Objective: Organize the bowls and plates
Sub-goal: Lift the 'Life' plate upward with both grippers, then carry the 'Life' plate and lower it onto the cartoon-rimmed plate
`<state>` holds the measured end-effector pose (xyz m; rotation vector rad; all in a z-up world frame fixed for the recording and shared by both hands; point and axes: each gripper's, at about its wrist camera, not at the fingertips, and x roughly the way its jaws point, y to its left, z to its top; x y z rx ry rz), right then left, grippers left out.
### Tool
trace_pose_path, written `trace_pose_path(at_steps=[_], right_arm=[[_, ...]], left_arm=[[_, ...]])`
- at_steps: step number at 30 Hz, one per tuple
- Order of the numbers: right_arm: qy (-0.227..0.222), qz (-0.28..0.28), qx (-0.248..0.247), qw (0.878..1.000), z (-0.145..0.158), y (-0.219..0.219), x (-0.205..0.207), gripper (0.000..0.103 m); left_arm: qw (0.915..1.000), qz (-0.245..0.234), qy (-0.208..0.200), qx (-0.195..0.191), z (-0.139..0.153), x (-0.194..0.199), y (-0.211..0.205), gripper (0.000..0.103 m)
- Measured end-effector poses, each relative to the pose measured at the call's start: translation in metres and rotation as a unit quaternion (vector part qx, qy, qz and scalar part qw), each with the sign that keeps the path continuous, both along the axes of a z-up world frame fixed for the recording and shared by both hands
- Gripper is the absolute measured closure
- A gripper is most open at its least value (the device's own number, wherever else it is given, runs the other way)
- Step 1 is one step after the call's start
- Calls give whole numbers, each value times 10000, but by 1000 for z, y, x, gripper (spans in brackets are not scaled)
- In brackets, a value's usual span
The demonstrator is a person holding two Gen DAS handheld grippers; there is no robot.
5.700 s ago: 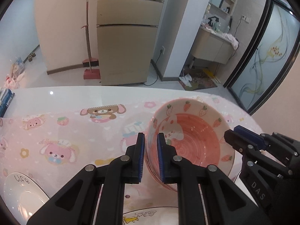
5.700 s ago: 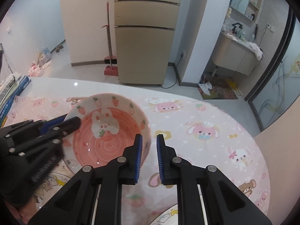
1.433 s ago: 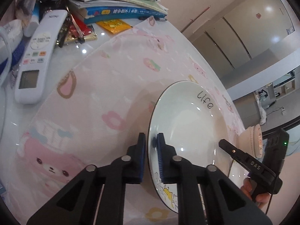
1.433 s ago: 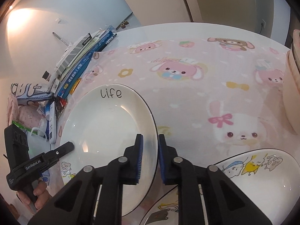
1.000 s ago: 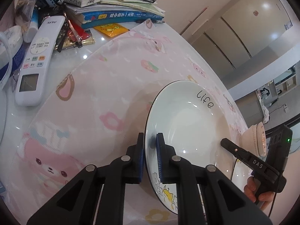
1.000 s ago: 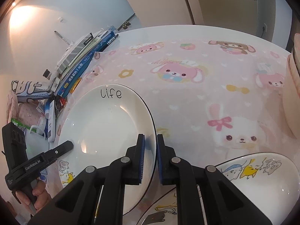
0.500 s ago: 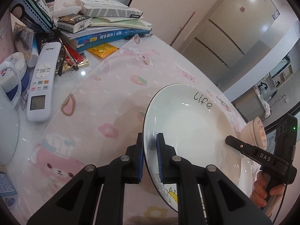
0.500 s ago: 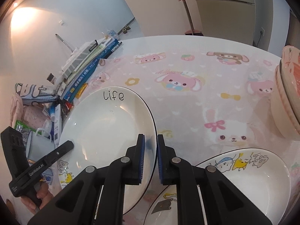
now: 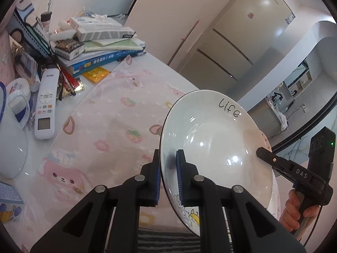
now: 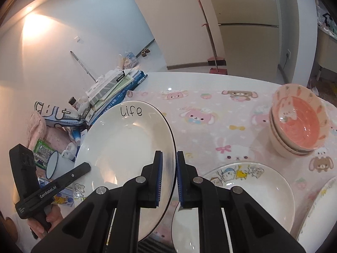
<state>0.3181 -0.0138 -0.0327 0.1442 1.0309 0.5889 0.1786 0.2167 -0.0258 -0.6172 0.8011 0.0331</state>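
Observation:
A white plate with "life" written on it (image 9: 212, 145) (image 10: 126, 145) is held in the air above the table by both grippers. My left gripper (image 9: 168, 170) is shut on its left rim. My right gripper (image 10: 167, 168) is shut on its right rim. A white plate with cartoon prints (image 10: 248, 191) lies on the pink tablecloth just right of the held plate. Part of it shows under the held plate in the left wrist view (image 9: 189, 219). Stacked pink strawberry bowls (image 10: 299, 124) stand at the far right. Another plate's rim (image 10: 316, 206) shows at the right edge.
A stack of books (image 9: 101, 48) (image 10: 113, 92), a white remote control (image 9: 45, 103), a white enamel mug (image 10: 56, 164) and other clutter crowd the table's left side. The pink cartoon tablecloth (image 9: 109, 126) covers the table.
Both grippers have lifted the "life" plate off the table and carried it up and toward the cartoon plate. Much earlier they held a pink bowl, which now sits on the bowl stack.

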Motion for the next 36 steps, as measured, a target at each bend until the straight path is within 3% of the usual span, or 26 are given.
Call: trace_pose_path(at_steps=[11,15,25,36], right_arm=[[-445,-207,-51,9988,49,-44,-39,90],[-562,-285,-35,9980,62,-61,-52,89],[-707,-612,46,9956,80,-111,-82,89],[-697,-933,140,9931,68,-160,-100,89]], left_arm=[[9975,-122,-365,594,58,-16,-43,92],[9966,-238,-489,615,70,-21,-56,92],[9943,-611,-627,605,84,-28,-94,92],[9915,-1020,-603,531,76,-22,-135,92]])
